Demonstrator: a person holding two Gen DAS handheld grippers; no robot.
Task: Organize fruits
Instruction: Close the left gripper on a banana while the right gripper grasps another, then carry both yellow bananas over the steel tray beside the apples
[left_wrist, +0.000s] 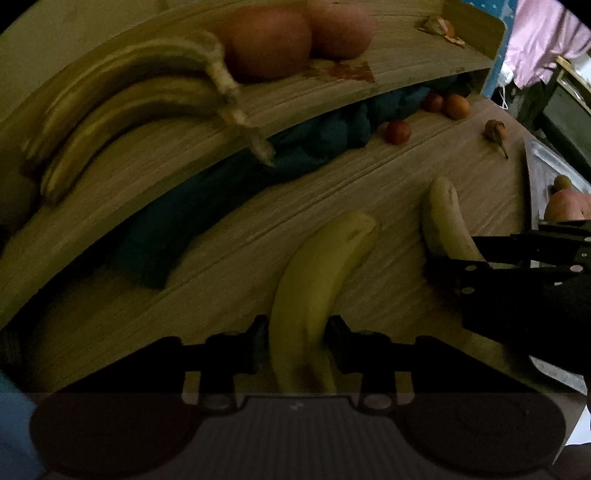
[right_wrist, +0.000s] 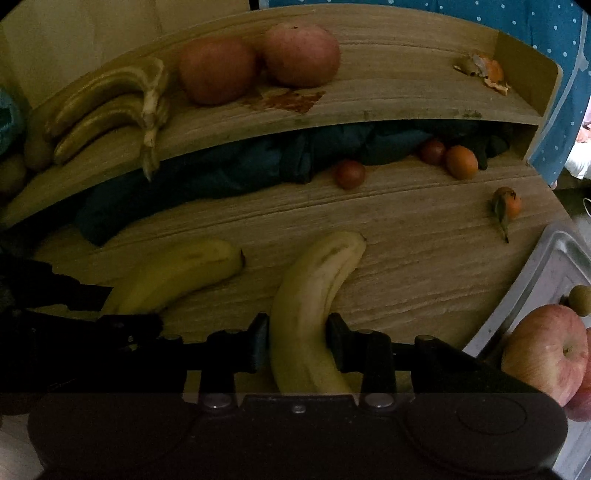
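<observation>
Two bananas sit clamped in two grippers, side by side over a wooden desk. Closed on the near half of a yellow banana (left_wrist: 314, 295), the left gripper (left_wrist: 297, 345) has its jaws pressed to both flanks. The right gripper (right_wrist: 297, 343) pinches a paler banana (right_wrist: 306, 306) the same way, tip pointing far toward the shelf. Each fruit is gripped across its width near the stem end, likely so it stays level in the carry.

Beyond them, a raised shelf (right_wrist: 388, 103) spans the far side. On its left lies a bunch of browner bananas (right_wrist: 107, 107), with two apples (right_wrist: 258, 62) just beside it and orange peel (right_wrist: 487, 74) at the far right. The grouping suggests like goes with like, so the held pair probably belongs by the bunch.

Under the shelf a dark blue cloth (right_wrist: 221, 170) is stuffed in. Small round fruits (right_wrist: 460, 161) rest on the desk near it, one more (right_wrist: 508, 205) well apart to the right. A metal tray (right_wrist: 546, 266) at the near right holds another apple (right_wrist: 546, 350), still unsorted.
</observation>
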